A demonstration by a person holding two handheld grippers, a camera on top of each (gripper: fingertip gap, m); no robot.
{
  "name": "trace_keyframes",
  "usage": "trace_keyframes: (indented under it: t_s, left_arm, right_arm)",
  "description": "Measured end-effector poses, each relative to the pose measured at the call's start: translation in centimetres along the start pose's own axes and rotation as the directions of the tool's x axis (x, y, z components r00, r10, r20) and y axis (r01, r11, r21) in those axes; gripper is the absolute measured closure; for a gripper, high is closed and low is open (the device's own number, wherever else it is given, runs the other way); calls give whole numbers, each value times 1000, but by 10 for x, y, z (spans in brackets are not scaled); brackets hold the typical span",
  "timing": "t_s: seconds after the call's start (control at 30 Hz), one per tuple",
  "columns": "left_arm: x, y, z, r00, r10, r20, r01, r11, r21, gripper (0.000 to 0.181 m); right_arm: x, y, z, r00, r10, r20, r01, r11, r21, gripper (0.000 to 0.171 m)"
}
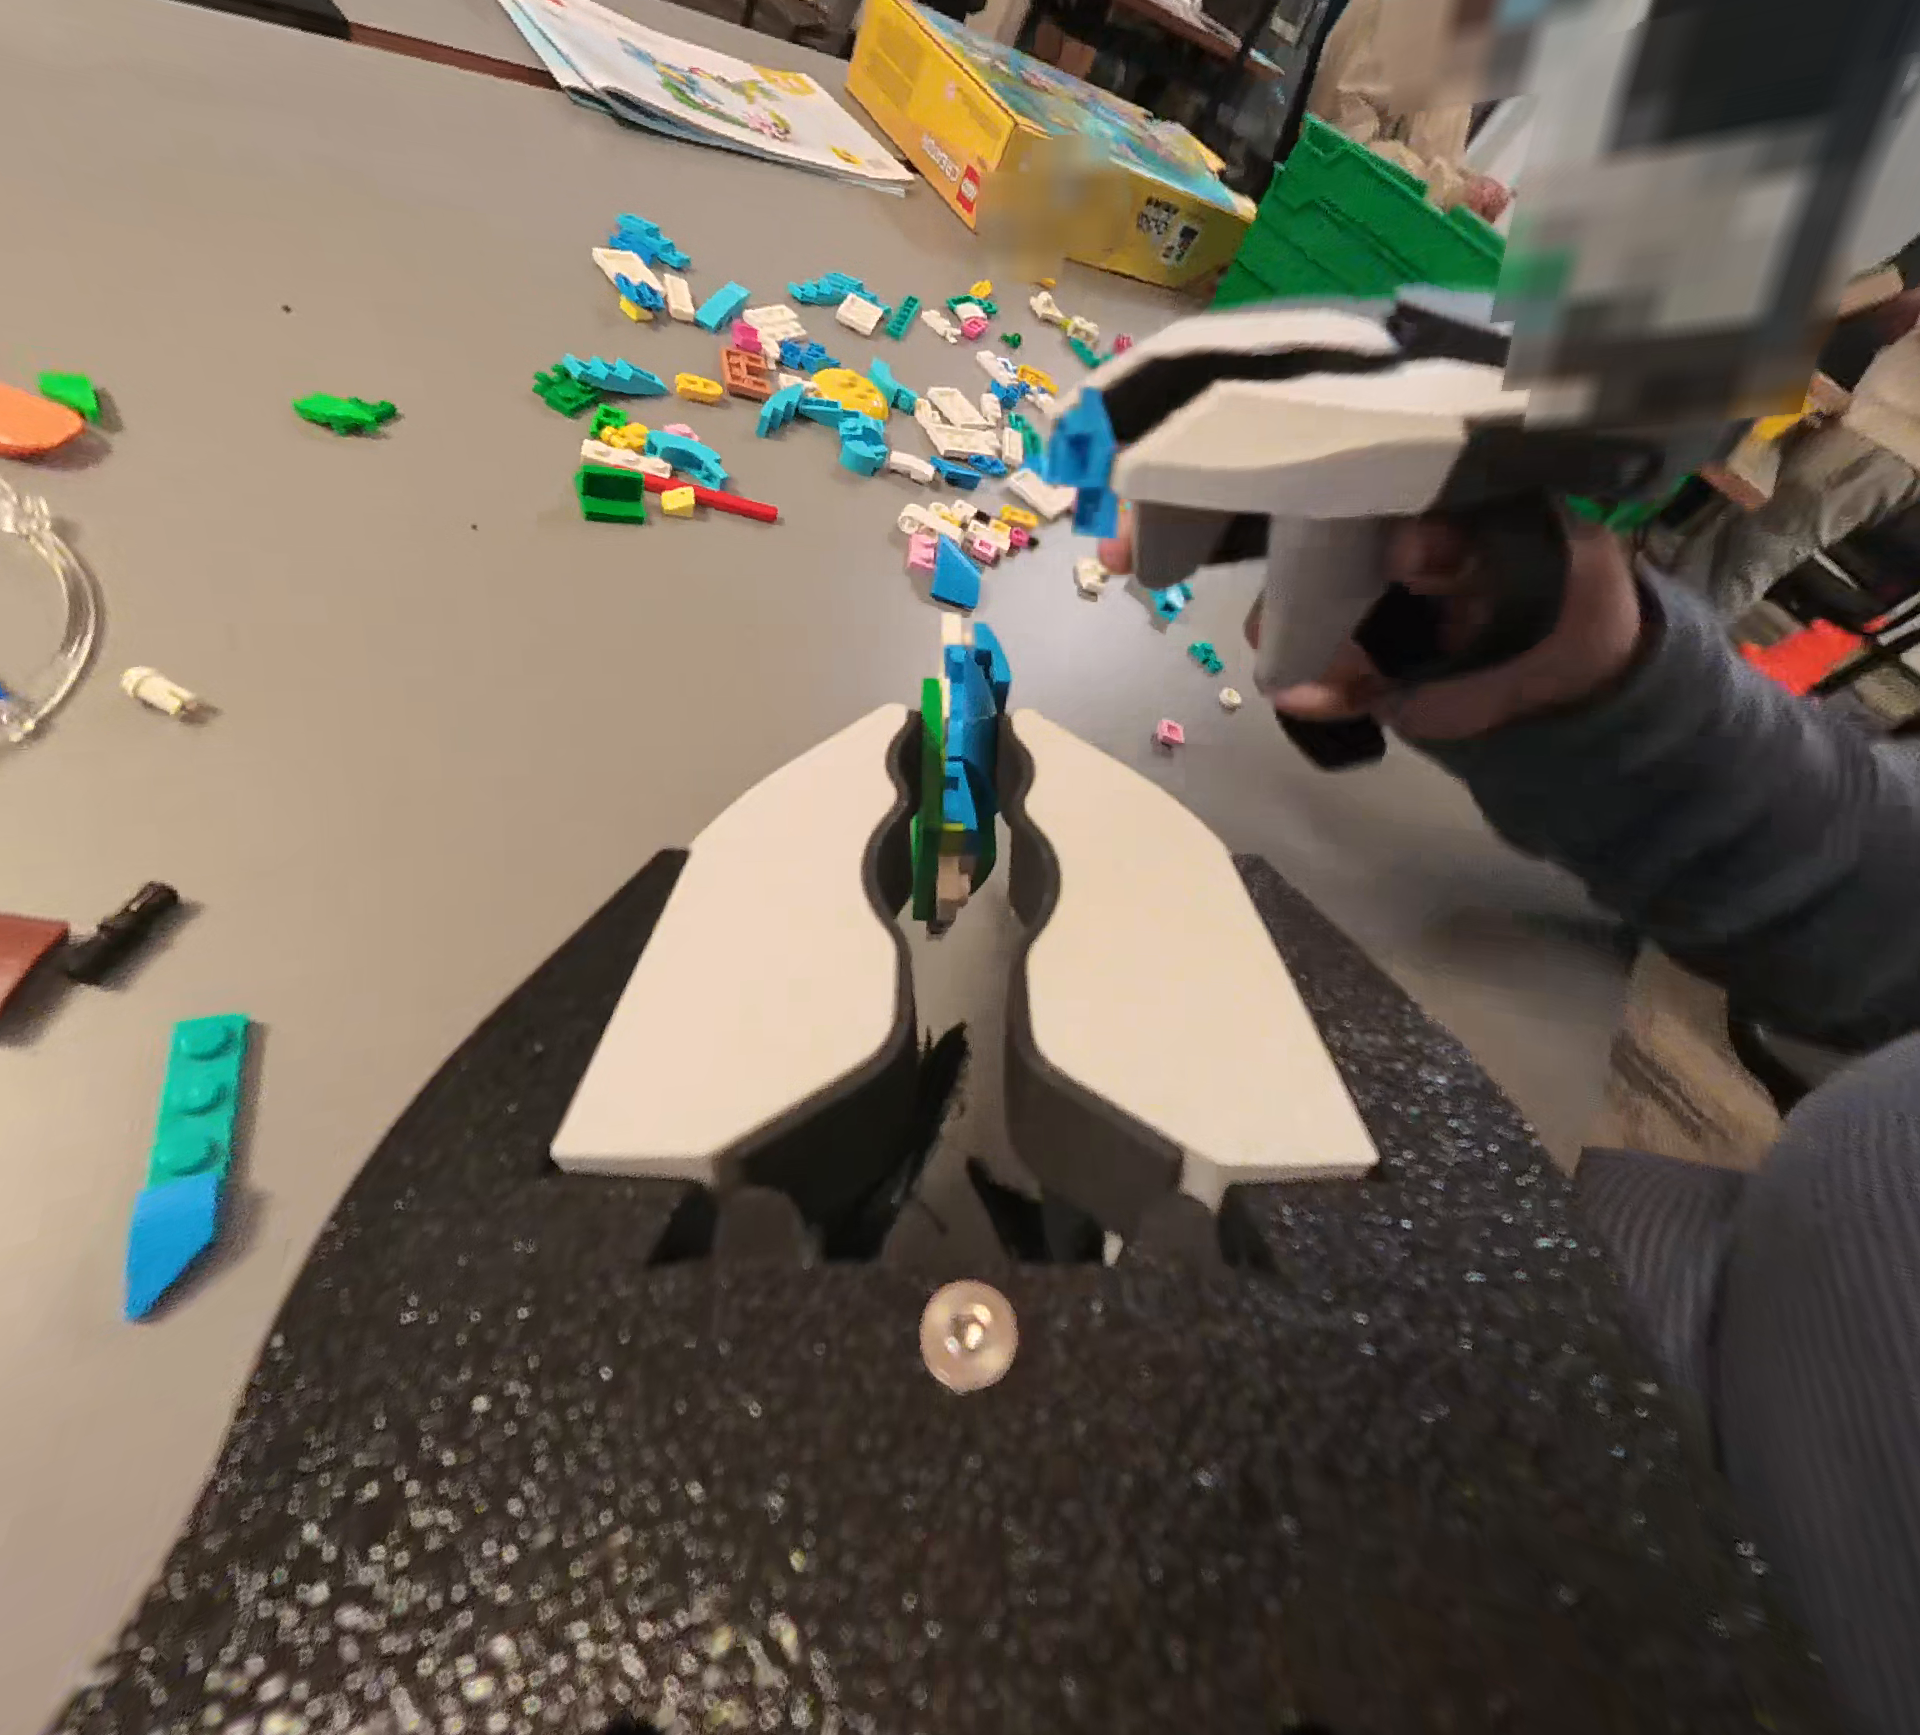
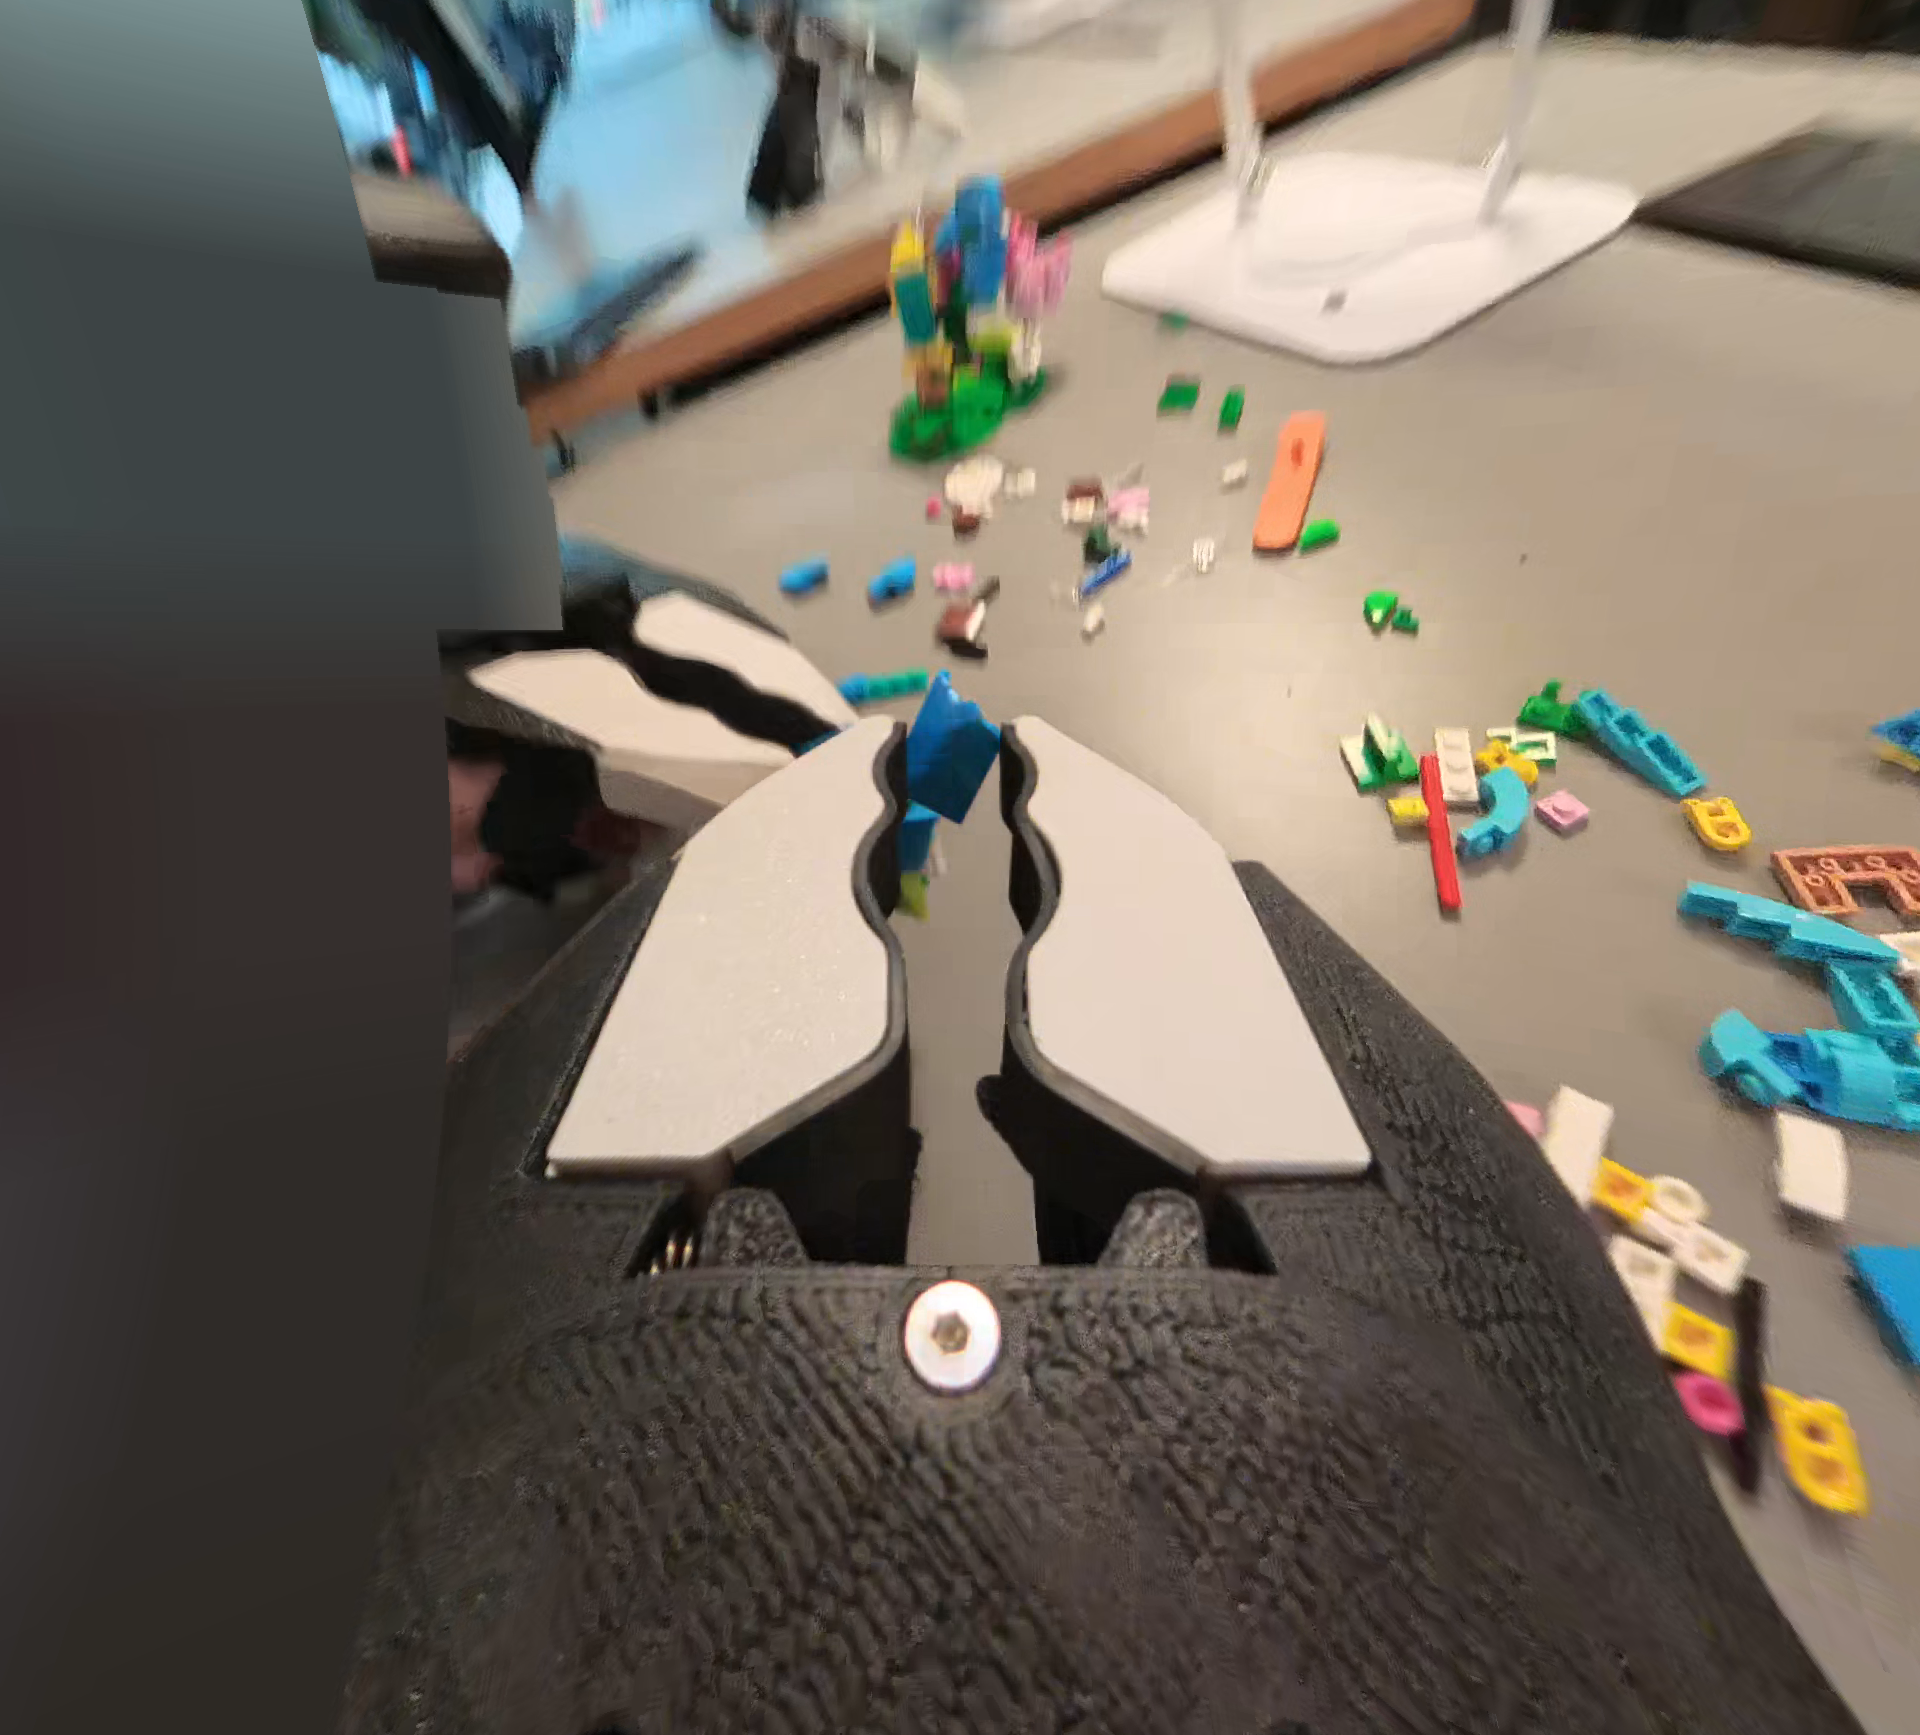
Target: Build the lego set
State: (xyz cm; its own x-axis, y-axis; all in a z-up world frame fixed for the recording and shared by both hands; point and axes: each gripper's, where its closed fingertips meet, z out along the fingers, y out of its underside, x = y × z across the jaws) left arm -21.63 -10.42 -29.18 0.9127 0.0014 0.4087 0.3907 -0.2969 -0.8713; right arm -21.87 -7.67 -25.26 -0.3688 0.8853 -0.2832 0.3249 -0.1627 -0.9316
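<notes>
The lego sub-assembly (image 1: 961, 781), a blue and green stack of small bricks, sits clamped between the left tongs (image 1: 956, 729), held above the grey counter (image 1: 312, 646). At about two o'clock from it in the left wrist view, the right tongs (image 1: 1086, 438) are clenched on a blue brick cluster (image 1: 1081, 459), carried by a hand (image 1: 1455, 625) in a dark sleeve. In the right wrist view that blue brick cluster (image 2: 945, 760) is pinched near the fingertips of the right tongs (image 2: 951, 735), with the left tongs (image 2: 665, 698) at nine o'clock, just beside them. Loose pieces (image 1: 831, 397) lie scattered at twelve o'clock on the counter, with an instruction booklet (image 1: 686, 75) and a yellow box (image 1: 1039, 137) beyond them. A built model (image 2: 966, 314) on a green base stands at twelve o'clock in the right wrist view, an orange brick separator (image 2: 1288, 480) at one o'clock.
</notes>
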Motion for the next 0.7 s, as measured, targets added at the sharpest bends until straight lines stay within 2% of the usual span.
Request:
trace_keyframes:
  t_s: [0.23, 0.43, 0.7]
  left_arm:
    - [1, 15, -8, 994, 2, 112, -1, 1000, -8, 168]
    - [-7, 24, -12, 979, 89, 185, -70, 992, -108, 168]
    - [-12, 29, -13, 988, 26, 150, -6, 990, -137, 168]
  right_arm:
    - [-20, 17, 9, 999, -29, -46, 35, 988, 149, 157]
    - [-15, 26, 20, 998, 36, -53, -31, 995, 92, 157]
    - [-12, 43, 35, 998, 41, -44, -44, 996, -71, 157]
